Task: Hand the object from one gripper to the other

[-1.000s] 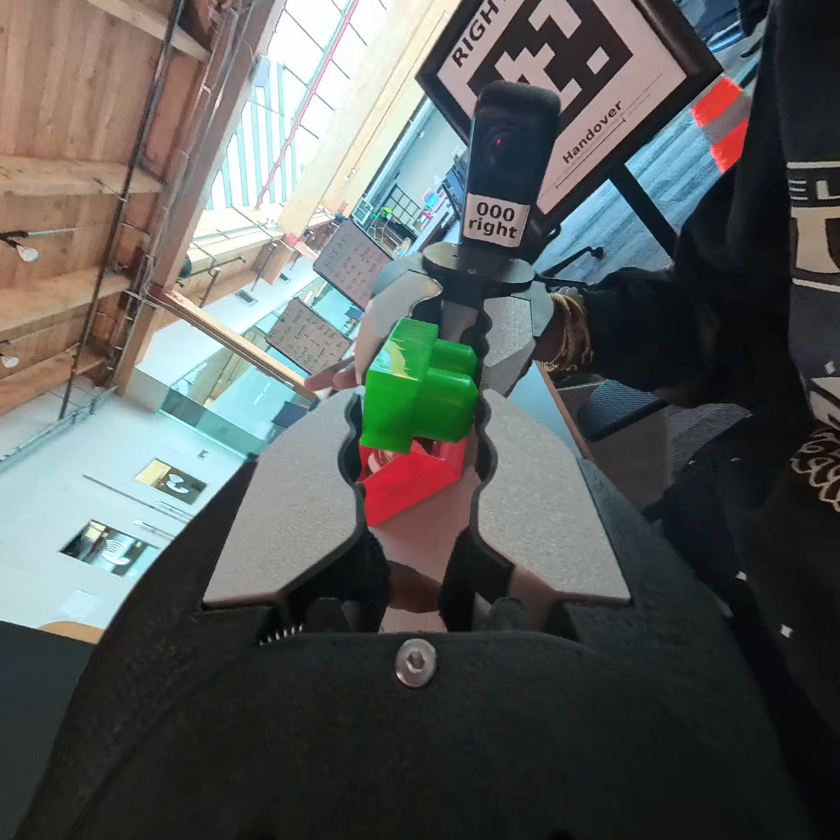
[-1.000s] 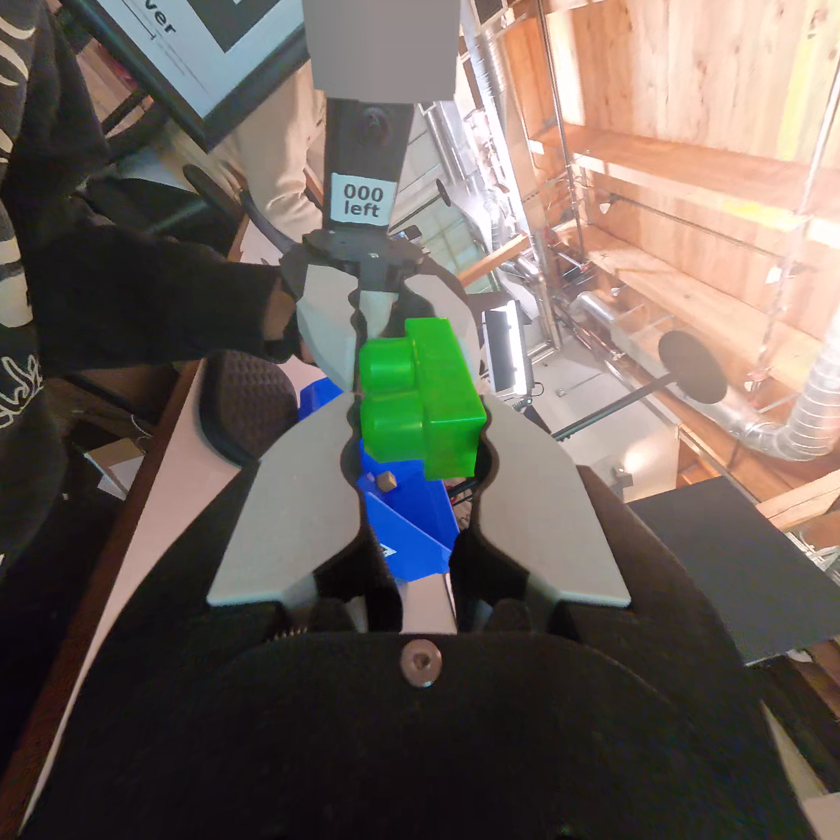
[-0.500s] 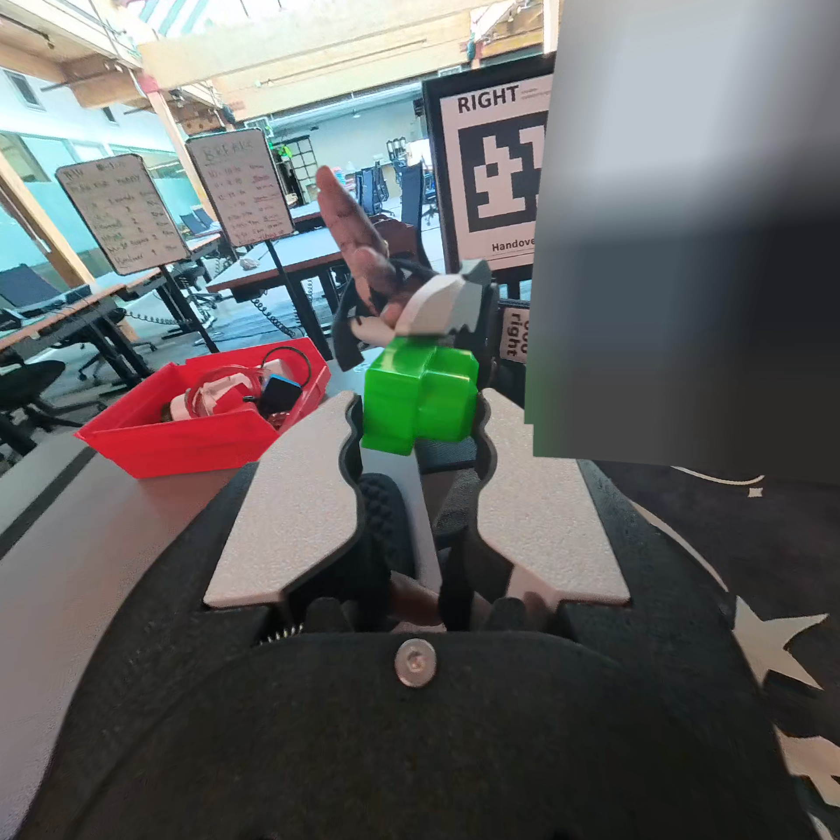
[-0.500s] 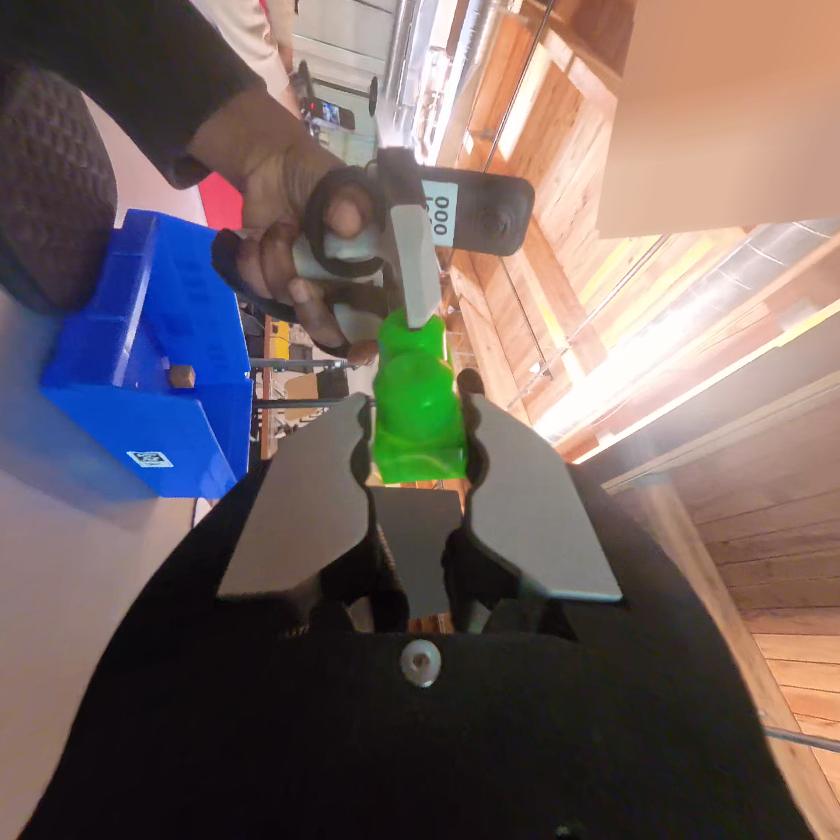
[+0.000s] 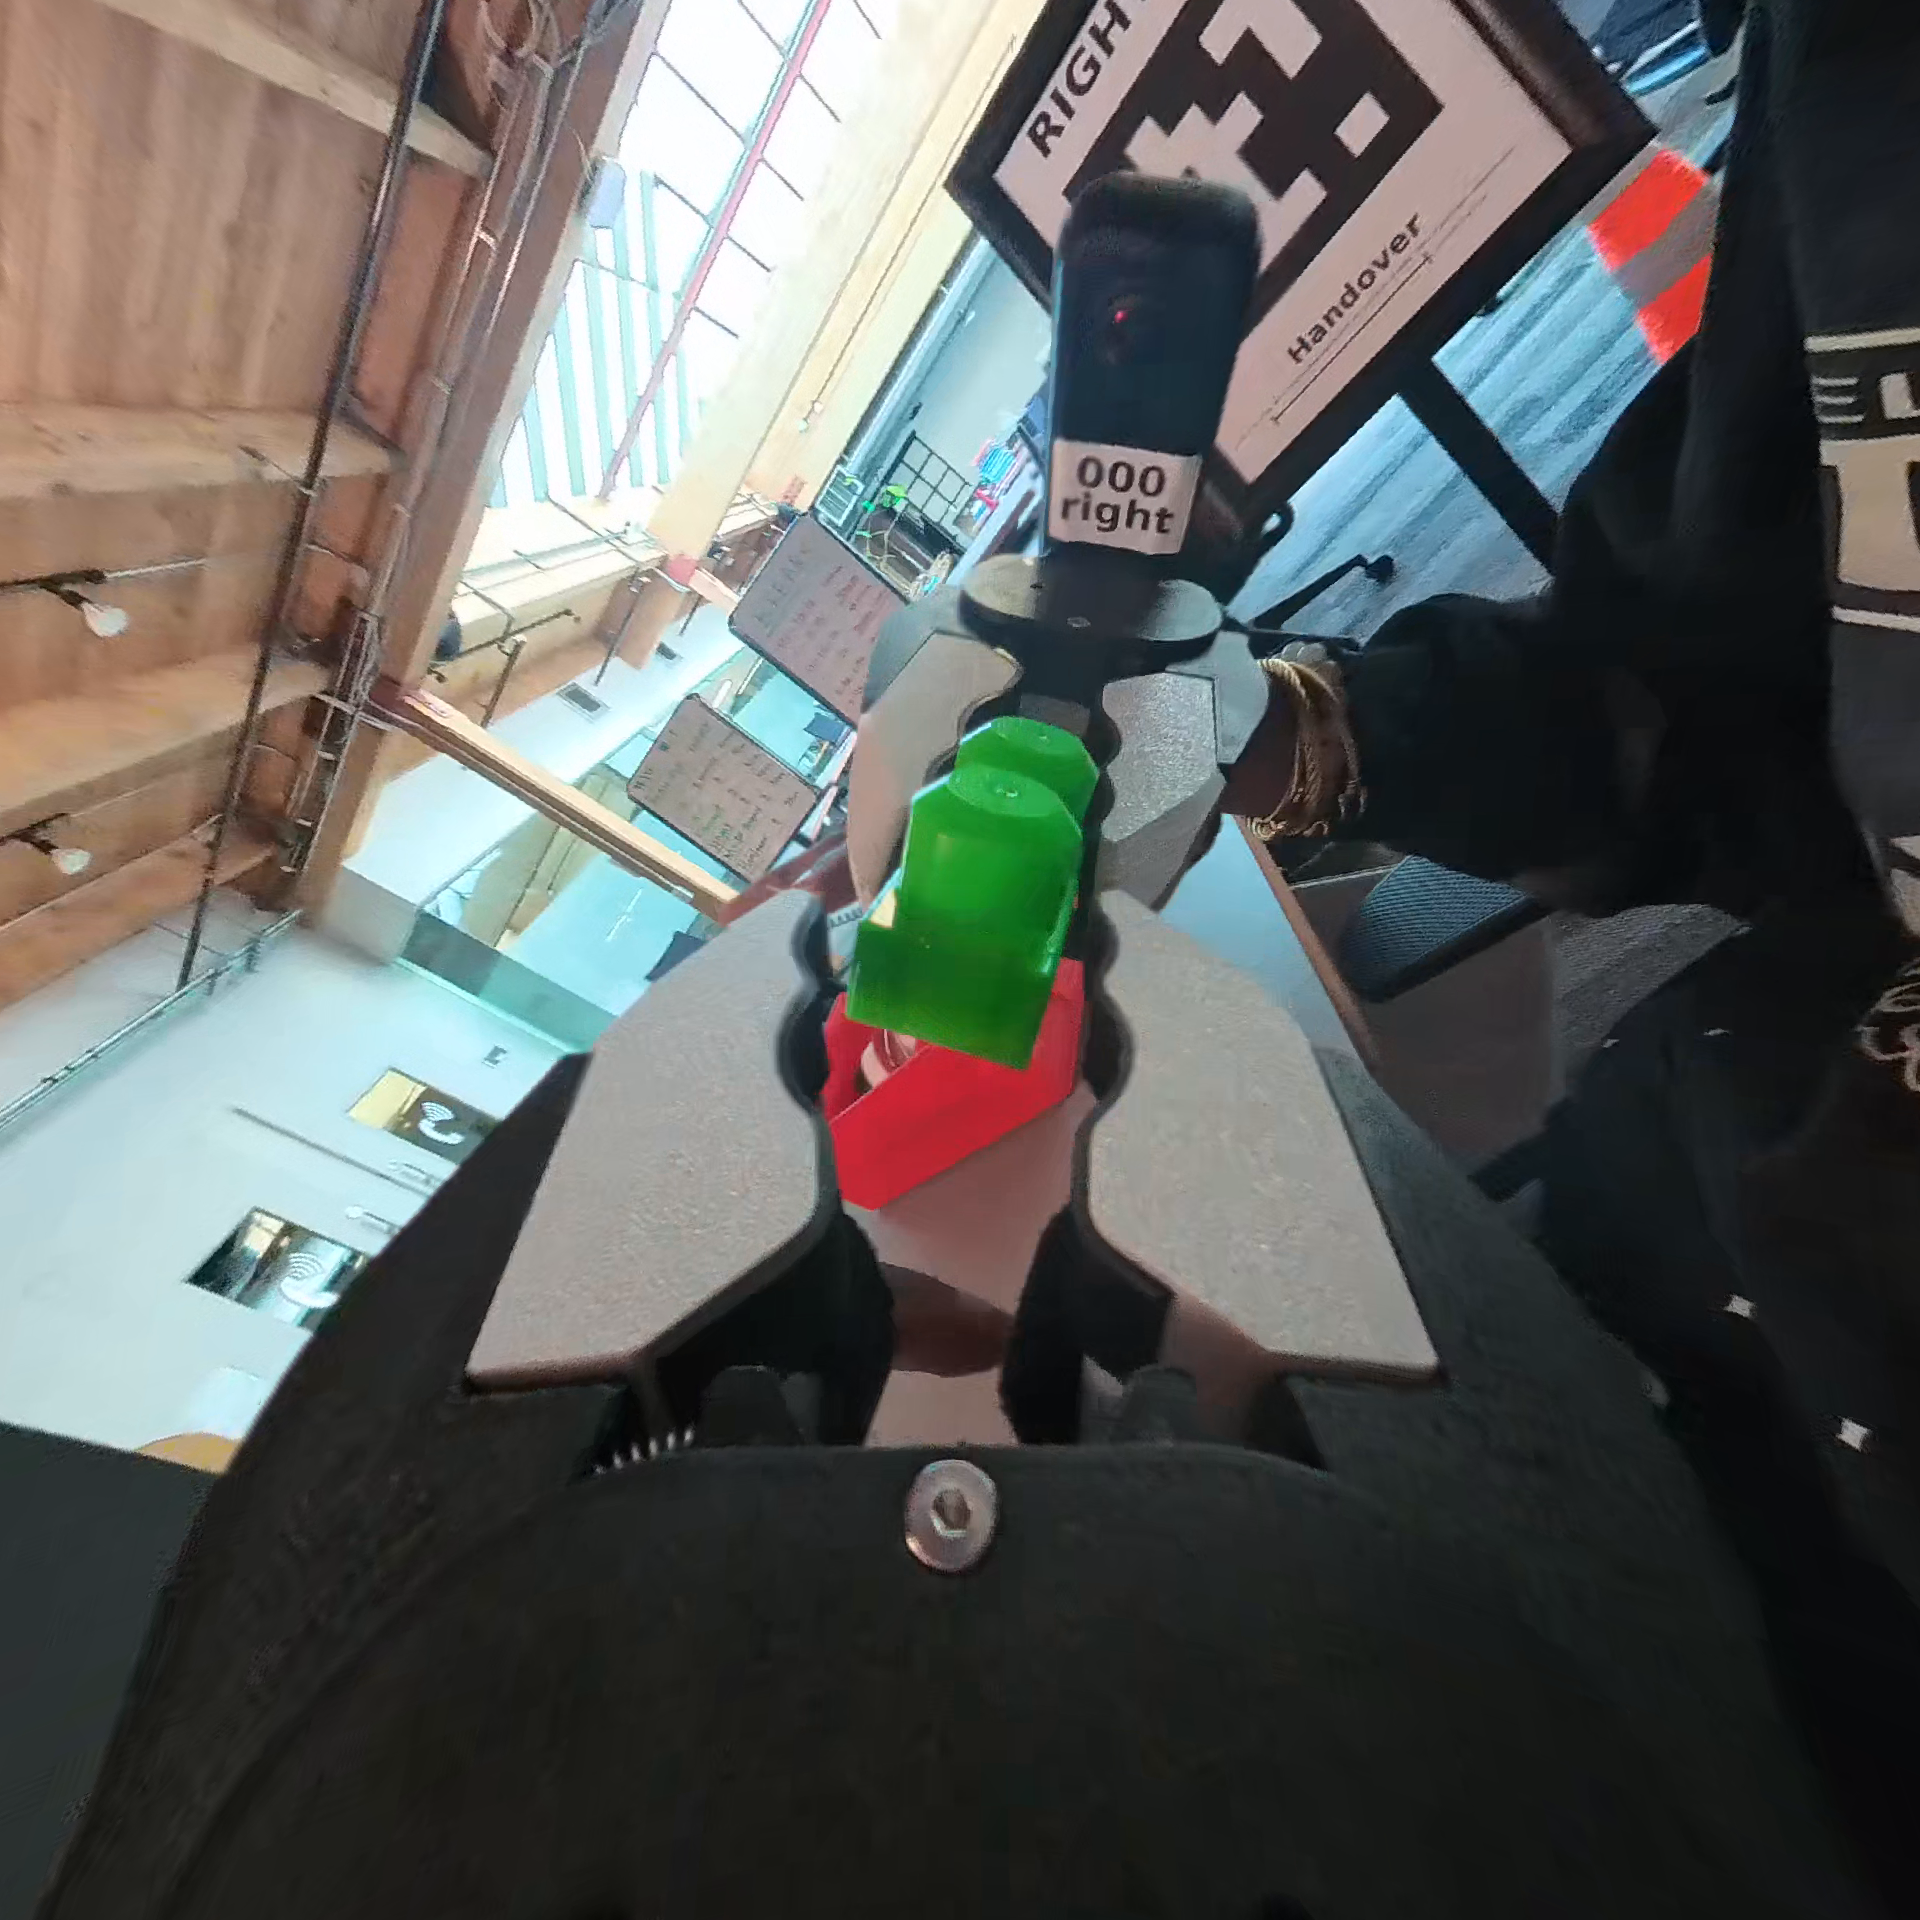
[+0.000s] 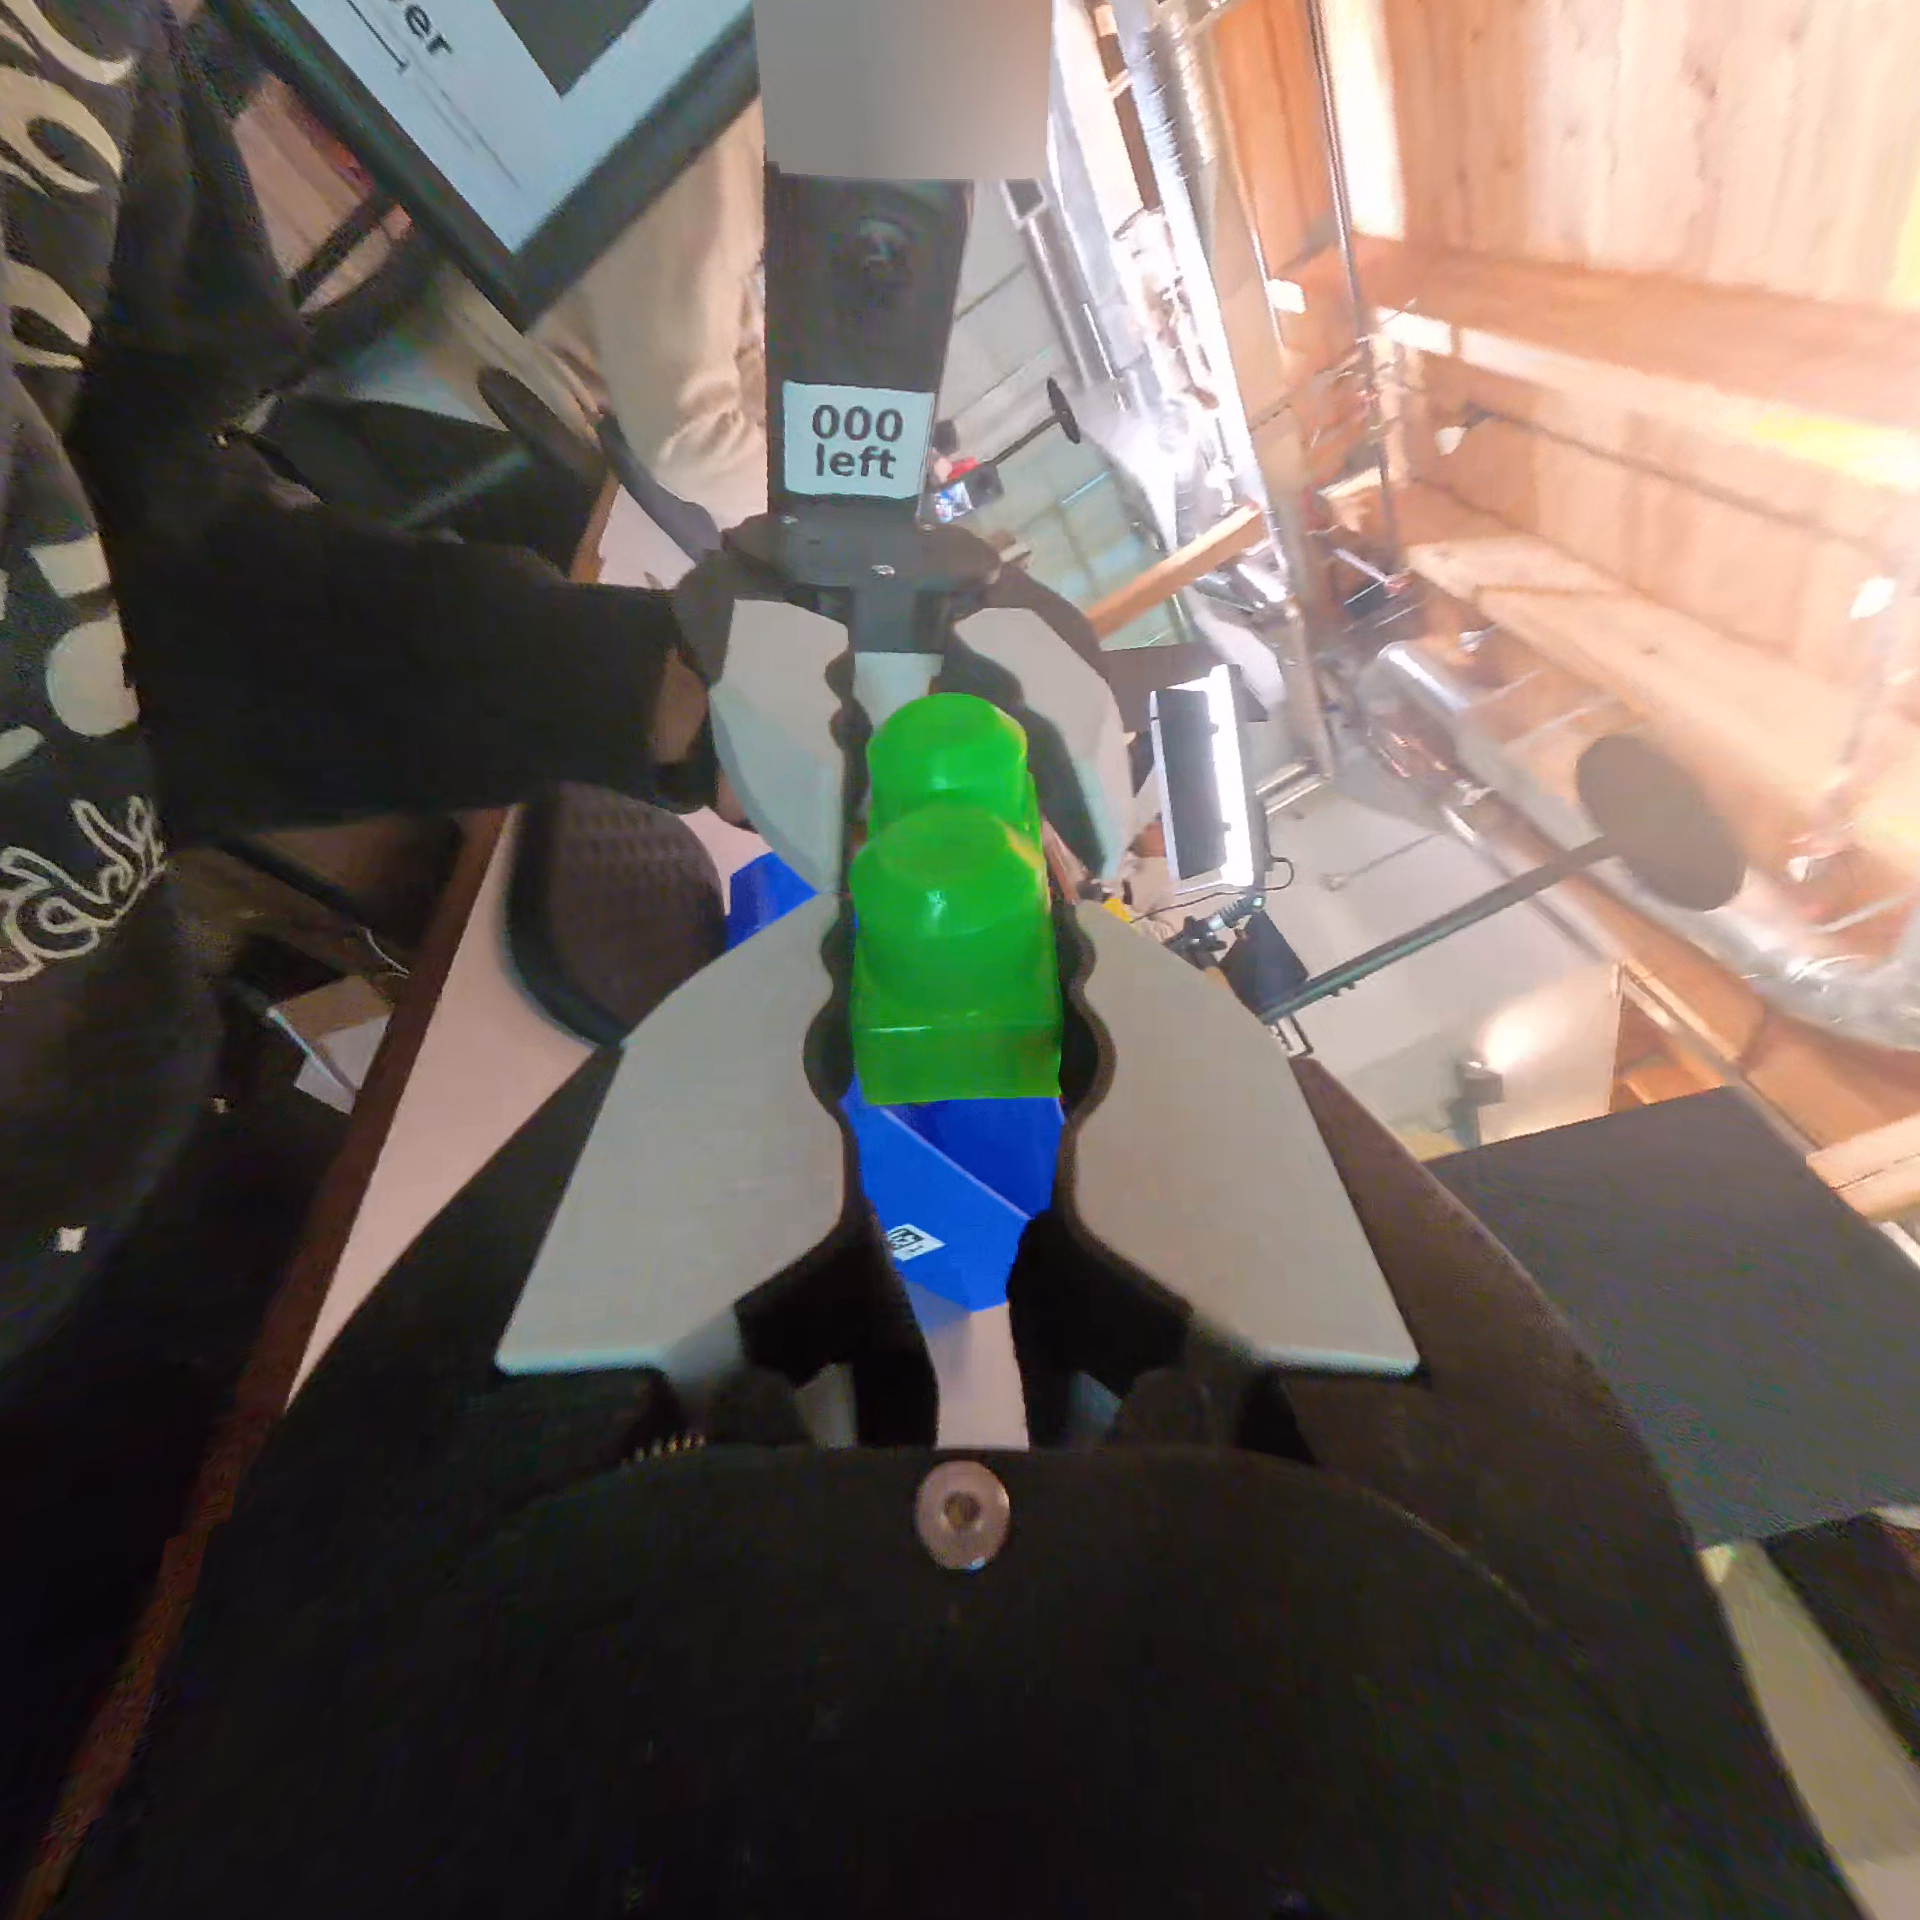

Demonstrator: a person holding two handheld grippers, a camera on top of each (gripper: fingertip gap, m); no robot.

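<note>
A green block (image 5: 966,935) with two round studs is held in the air between my two grippers, which face each other tip to tip. In the left wrist view my left gripper (image 5: 951,935) is shut on the near end of the block, and the right gripper (image 5: 1013,821) grips the far end. In the right wrist view my right gripper (image 6: 956,925) is shut on the near end of the block (image 6: 951,987), and the left gripper (image 6: 956,831) closes on the far stud end. The studs point toward the top of both views.
A red bin (image 5: 935,1122) with small items sits on the table behind the block. A blue bin (image 6: 956,1174) stands on the pale table (image 6: 457,1091) beside a black chair back (image 6: 613,914). A framed marker sign (image 5: 1299,156) and a person's dark sleeve (image 5: 1507,748) are close by. The grippers are tip to tip, or close to it.
The block's studs pointed sideways a second ago and now point to the top of both views. Both views rolled hard half a second ago and have swung back. Both grippers stay on the block.
</note>
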